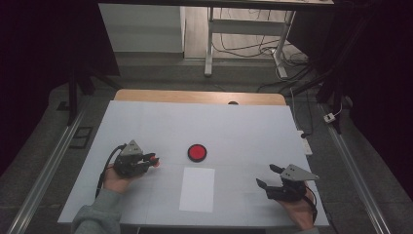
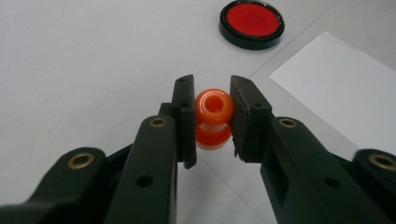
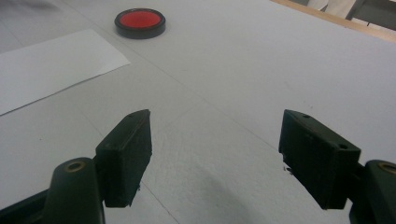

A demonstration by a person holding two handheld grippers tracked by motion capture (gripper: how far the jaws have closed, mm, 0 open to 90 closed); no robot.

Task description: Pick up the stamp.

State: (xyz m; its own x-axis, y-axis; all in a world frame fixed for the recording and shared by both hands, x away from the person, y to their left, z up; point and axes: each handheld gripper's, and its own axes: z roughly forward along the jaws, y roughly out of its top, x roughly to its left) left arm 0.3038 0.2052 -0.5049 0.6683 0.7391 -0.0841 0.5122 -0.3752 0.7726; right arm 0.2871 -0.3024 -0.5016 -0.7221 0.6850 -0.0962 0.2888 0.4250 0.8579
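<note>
Holding an Orange Piece in My Left Gripper, Right Gripper Idle

Item one: orange piece [image 2: 213,119], glossy, made of two rounded beads stacked one on the other, with a hole in the top bead. I have it clamped between the two black jaws of my left gripper [image 2: 212,116]; both pads press on its sides. In the high view it shows as a small orange-red spot [image 1: 155,160] at the tip of the left gripper [image 1: 148,162], over the left part of the tabletop [image 1: 146,122].

Item two: left gripper, held in my left hand [image 1: 114,179], a grey sleeve [image 1: 97,214] behind it and a grey three-cornered plate on top. Its jaws point toward the middle of the tabletop.

Item three: red disc with black rim [image 1: 197,152], lying flat near the centre of the tabletop, beyond the gripped piece and well apart from it.

Item four: white sheet of paper [image 1: 197,189], lying flat just on the near side of the disc, between my two grippers.

Item five: right gripper [image 1: 268,178], in my right hand [image 1: 297,209] over the right near part of the tabletop. Its jaws stand wide apart with nothing between them; the right gripper view shows bare tabletop in the gap, with the sheet and the disc farther off.
</note>
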